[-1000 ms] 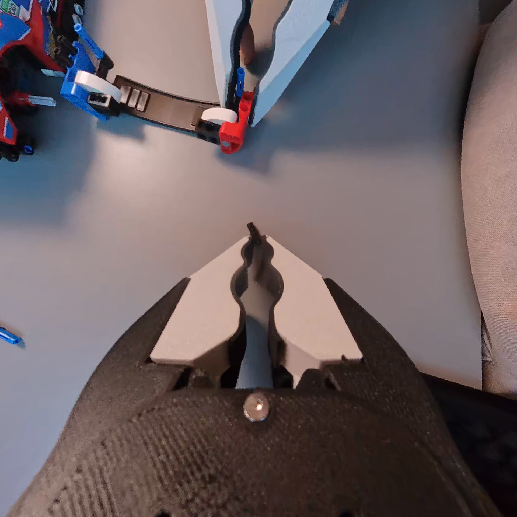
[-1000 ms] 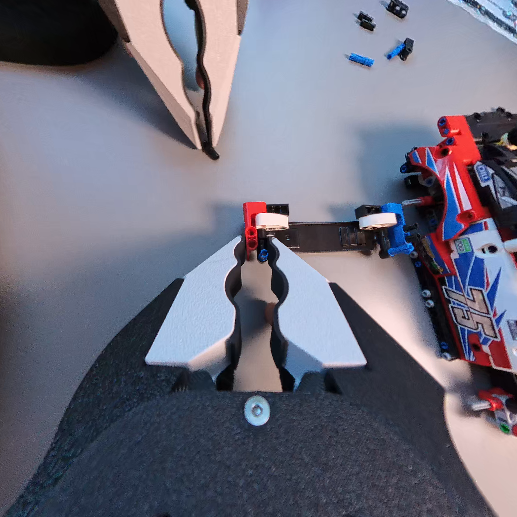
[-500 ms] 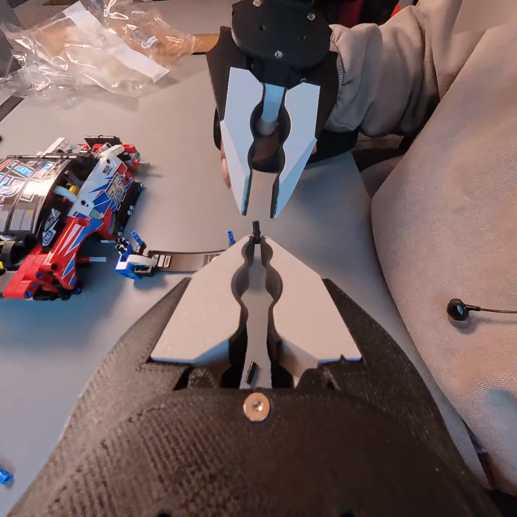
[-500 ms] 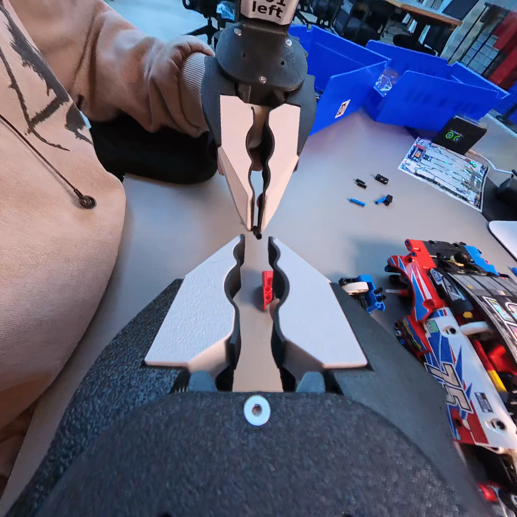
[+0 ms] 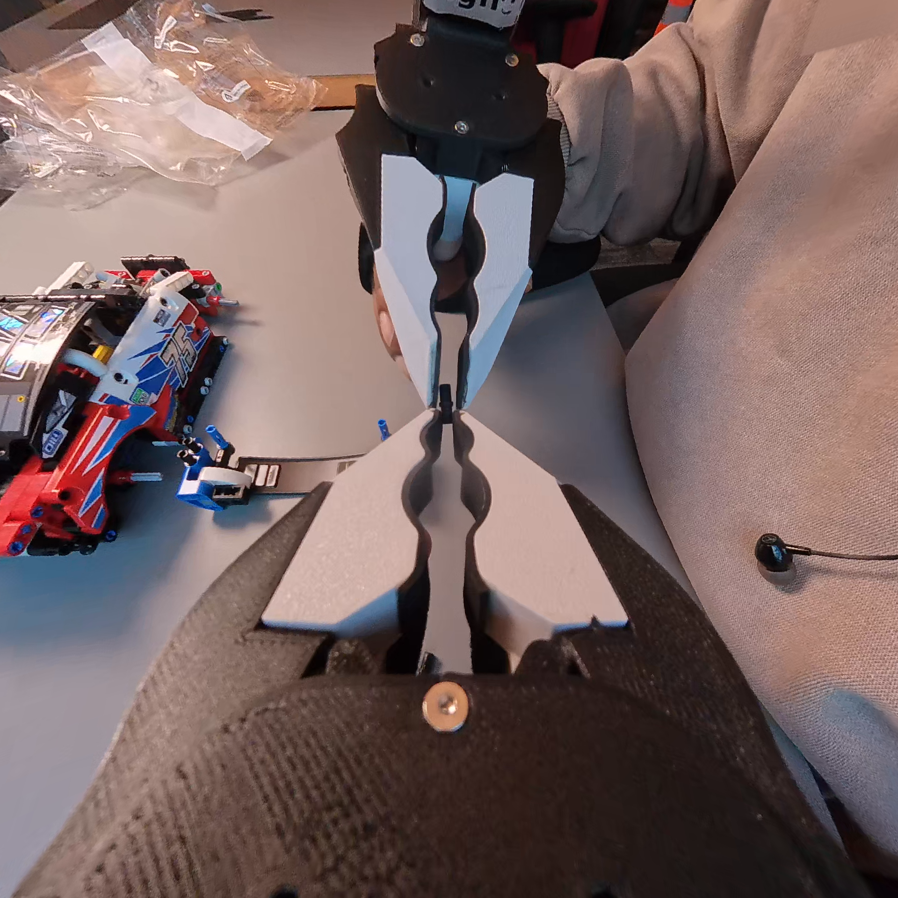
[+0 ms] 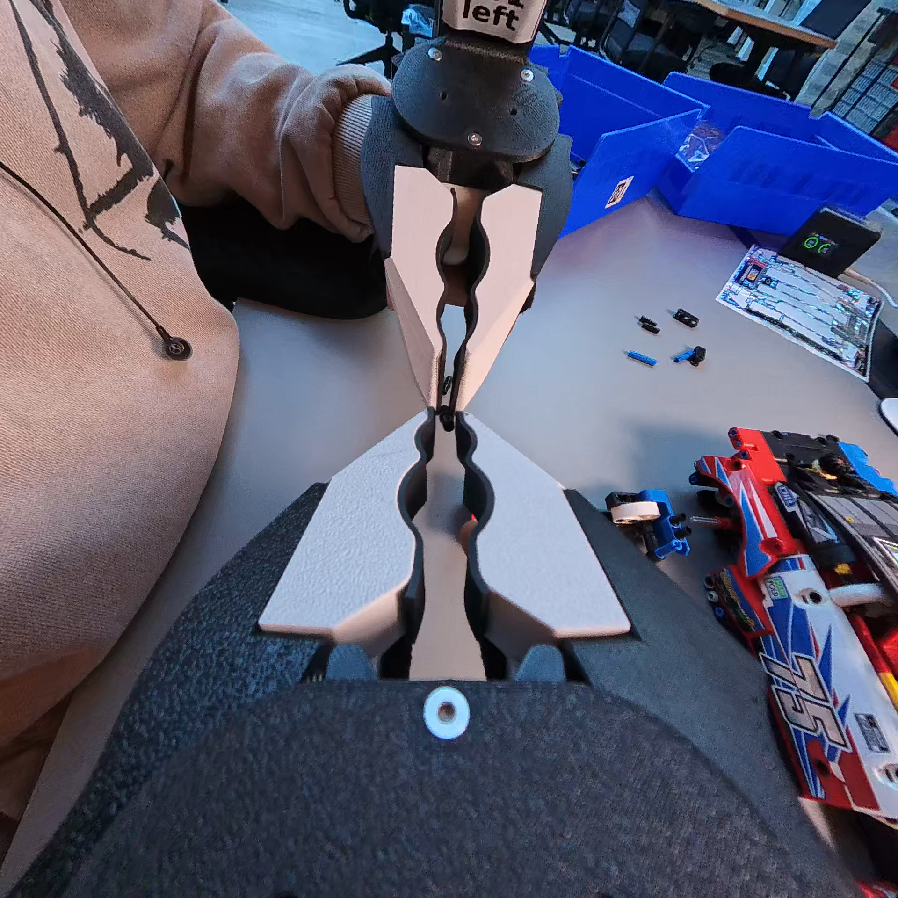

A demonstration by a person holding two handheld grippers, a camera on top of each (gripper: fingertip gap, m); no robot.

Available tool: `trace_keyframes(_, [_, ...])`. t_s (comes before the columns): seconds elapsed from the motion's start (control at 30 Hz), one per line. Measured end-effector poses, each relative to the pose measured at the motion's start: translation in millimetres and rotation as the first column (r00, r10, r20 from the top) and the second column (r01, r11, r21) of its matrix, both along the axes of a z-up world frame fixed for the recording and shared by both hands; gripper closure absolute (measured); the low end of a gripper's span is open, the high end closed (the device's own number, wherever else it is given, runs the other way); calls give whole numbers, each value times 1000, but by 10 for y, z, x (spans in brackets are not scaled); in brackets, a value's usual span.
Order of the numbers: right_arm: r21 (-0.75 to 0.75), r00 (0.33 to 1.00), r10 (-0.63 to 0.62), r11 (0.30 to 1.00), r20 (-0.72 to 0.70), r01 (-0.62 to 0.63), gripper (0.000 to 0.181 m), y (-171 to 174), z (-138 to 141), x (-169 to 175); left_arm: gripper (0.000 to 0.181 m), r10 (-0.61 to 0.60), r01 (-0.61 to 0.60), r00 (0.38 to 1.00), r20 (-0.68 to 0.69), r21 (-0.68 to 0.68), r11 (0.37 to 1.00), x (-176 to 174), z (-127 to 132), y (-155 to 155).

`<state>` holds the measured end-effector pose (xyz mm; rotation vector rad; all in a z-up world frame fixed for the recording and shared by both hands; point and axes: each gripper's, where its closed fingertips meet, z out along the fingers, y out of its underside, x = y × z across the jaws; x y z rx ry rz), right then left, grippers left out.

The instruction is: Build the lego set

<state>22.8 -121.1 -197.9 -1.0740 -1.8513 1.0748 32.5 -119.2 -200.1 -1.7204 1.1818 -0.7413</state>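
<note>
1. Step in hand, as I read it: a tip-to-tip handover of a small black pin (image 5: 445, 394) in mid-air above the table (image 5: 291, 272), w/ the 2 grippers pointing nose to nose.
2. Left gripper (image 5: 443, 413): nearly closed, tips pinching the pin's near end.
3. Right gripper (image 6: 445, 417): narrow gap at the tips, closing round the pin's far end. Can't tell if it's actually gripping yet.
4. Next move, I'd say: 1 side has to clamp firmly before the other lets go. The pin's tiny and would be easy to drop or twist out of line.
5. The black strip sub-assembly (image 5: 301, 469) lies flat on the table below the grippers, w/ a blue-and-white end block (image 5: 214, 486) toward the car. Likely where the pin's headed.
6. The red, white & blue car body (image 5: 97, 408) sits on the table just beyond that block, well clear of the handover.
7. Round about: loose blue & black pins (image 6: 665, 340) well apart on the far side, a printed sheet (image 6: 802, 306) beyond them, blue bins (image 6: 753, 160) at the back, clear plastic bags (image 5: 136, 97) near the table edge.
8. In the way: nothing btw the tips. The person's beige sleeves (image 6: 272, 131) & torso crowd 1 side, so there's little room to swing that way.
</note>
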Motion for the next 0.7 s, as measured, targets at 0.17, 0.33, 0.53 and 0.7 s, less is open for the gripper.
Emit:
trace_keyframes(0.17, [-1, 1000, -1, 1000, 5, 1, 178, 5, 12, -3, 180, 3, -3, 1000, 15, 3, 1000, -4, 16, 4])
trace_keyframes(0.33, [-34, 999, -19, 999, 39, 20, 179, 94, 33, 37, 175, 50, -49, 998, 48, -10, 999, -49, 13, 93])
trace_keyframes(0.53, [73, 958, -109, 993, 266, 93, 179, 331, -247, 149, 142, 65, -69, 985, -158, -24, 997, -130, -444, 295])
trace_keyframes(0.7, [125, 907, -131, 988, 399, 88, 178, 279, -457, 111, 143, 19, -2, 953, -302, 55, 998, -54, -657, 384])
